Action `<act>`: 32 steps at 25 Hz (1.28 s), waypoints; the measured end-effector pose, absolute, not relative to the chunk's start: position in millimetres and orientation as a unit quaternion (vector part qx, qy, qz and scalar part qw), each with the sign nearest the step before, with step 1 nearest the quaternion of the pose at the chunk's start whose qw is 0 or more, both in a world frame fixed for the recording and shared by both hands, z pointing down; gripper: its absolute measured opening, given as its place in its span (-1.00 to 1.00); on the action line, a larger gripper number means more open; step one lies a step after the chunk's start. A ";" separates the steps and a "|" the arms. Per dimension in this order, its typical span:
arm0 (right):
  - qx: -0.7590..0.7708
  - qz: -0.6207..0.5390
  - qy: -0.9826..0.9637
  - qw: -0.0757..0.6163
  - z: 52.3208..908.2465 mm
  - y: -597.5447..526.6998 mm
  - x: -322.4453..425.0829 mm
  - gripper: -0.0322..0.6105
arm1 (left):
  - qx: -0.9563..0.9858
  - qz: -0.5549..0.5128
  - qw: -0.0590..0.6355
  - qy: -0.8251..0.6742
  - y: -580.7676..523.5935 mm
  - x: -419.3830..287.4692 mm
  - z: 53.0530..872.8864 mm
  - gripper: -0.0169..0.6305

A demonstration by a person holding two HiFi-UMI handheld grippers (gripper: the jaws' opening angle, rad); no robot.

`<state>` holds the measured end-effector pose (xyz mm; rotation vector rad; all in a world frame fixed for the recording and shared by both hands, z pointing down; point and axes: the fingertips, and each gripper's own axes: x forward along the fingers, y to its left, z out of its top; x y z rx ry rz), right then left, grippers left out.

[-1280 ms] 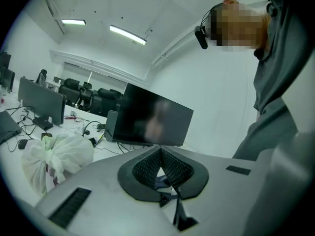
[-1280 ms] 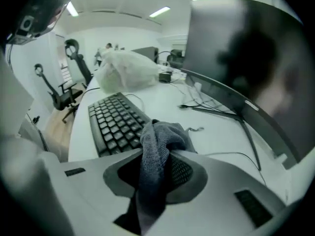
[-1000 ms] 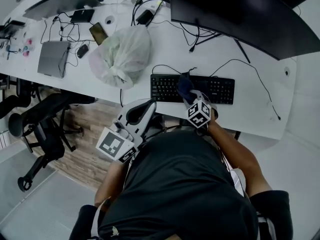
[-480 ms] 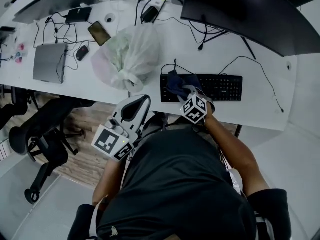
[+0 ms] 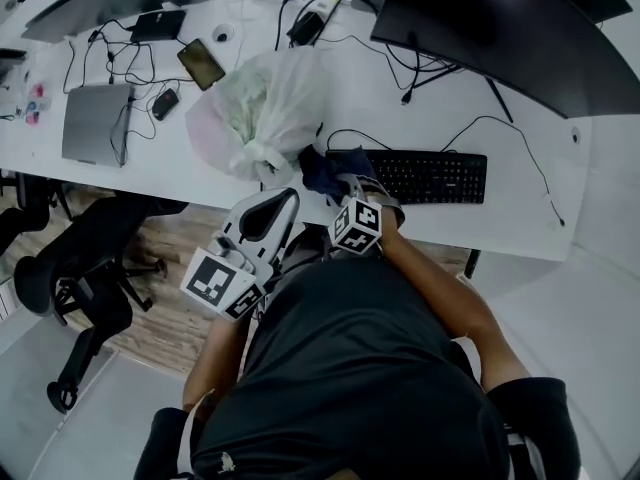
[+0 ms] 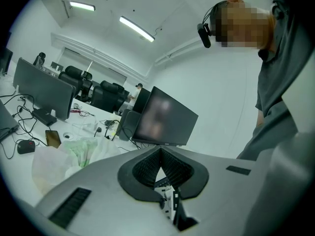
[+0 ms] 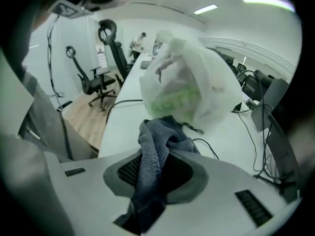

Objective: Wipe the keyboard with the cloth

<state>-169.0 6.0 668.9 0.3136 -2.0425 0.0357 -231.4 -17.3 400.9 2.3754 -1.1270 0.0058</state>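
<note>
A black keyboard [image 5: 430,176] lies on the white desk [image 5: 520,218] under a large monitor. My right gripper [image 5: 337,186] is shut on a dark blue cloth [image 5: 320,171], which hangs at the keyboard's left end, next to a plastic bag. In the right gripper view the cloth [image 7: 153,139] is bunched between the jaws of the right gripper [image 7: 160,154] and sticks out past them. My left gripper [image 5: 281,197] hovers off the desk's front edge, left of the right one. In the left gripper view the left gripper [image 6: 158,150] is shut and holds nothing.
A tied white plastic bag [image 5: 260,108] with green contents sits just left of the keyboard, close to the cloth. A dark monitor [image 5: 500,28], a closed laptop [image 5: 95,118], a phone [image 5: 200,63] and cables lie further back. An office chair [image 5: 80,258] stands left of me.
My right gripper has carried the cloth leftward over the keyboard, from its left-middle to just past its left end. The left gripper stays shut and has shifted a little.
</note>
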 end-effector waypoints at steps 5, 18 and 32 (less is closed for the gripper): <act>0.257 0.104 -0.810 0.517 673.4 -49.2 -100.8 -0.60 | 0.868 0.005 0.257 -0.424 -13.1 -237.5 403.6 -0.93; 0.232 0.094 -0.831 0.496 675.5 -80.9 -141.2 -0.60 | 0.866 0.007 0.260 -0.427 -23.8 -238.2 405.2 -0.93; 0.415 0.118 -0.708 0.559 661.6 -110.7 90.2 -0.59 | 0.871 0.015 0.268 -0.412 -36.6 -210.4 412.9 -0.93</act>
